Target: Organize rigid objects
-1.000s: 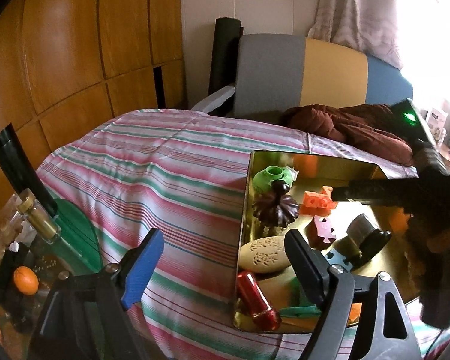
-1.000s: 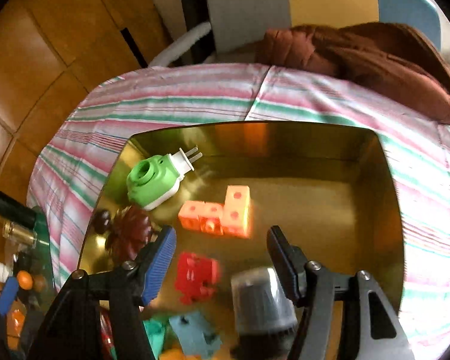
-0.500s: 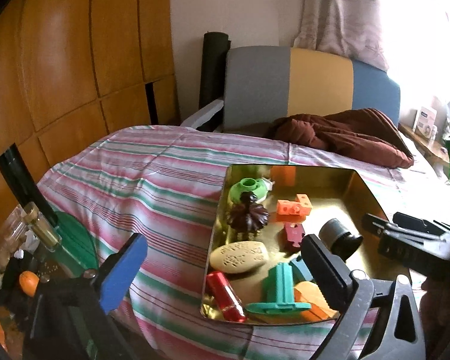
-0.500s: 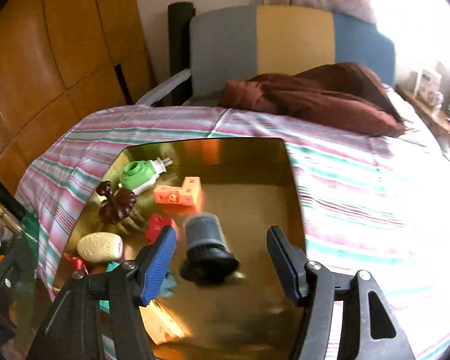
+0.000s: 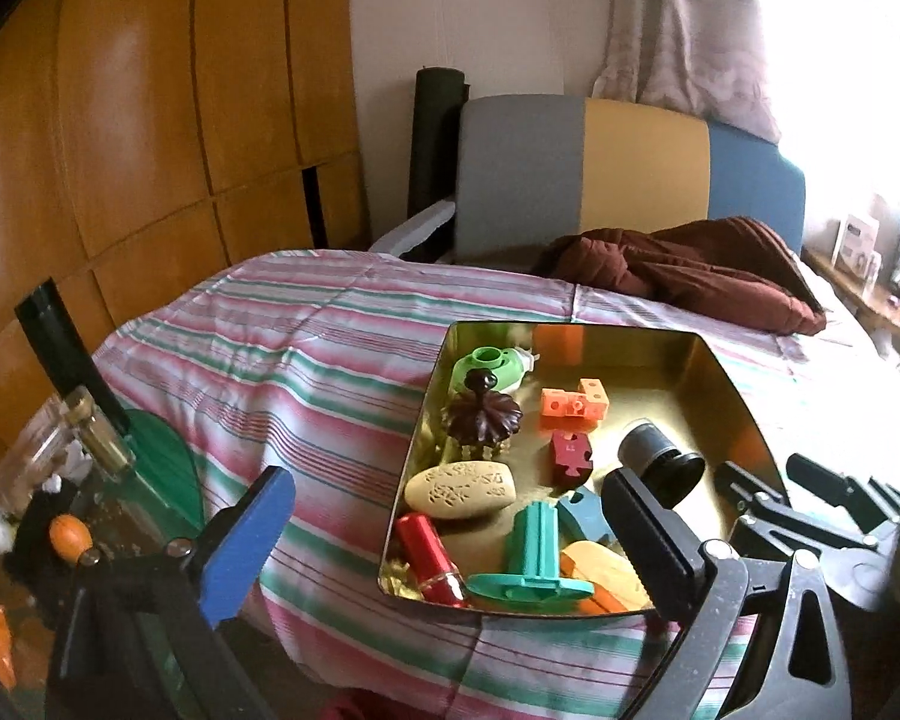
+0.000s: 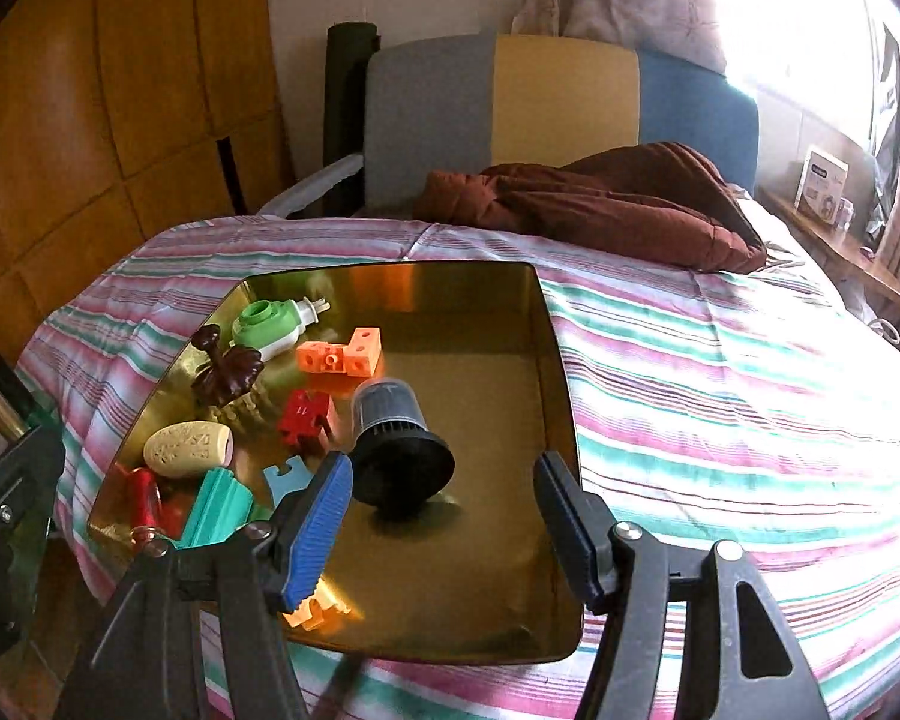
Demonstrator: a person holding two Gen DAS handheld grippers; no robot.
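Gold tray on the striped bed is partly hidden by both hand-held grippers. Just ahead of the right hand-held gripper, half open and empty, the black cap leans, narrow end pointing away. Left hand-held gripper gapes wide, empty.

Gold tray on the striped bed, small rigid objects inside.
Left side crowded: green plug-in, orange blocks, dark brown flower-shaped piece, red puzzle piece, beige oval, red cylinder, teal spool. Black-and-grey cylinder lies tilted mid-tray.
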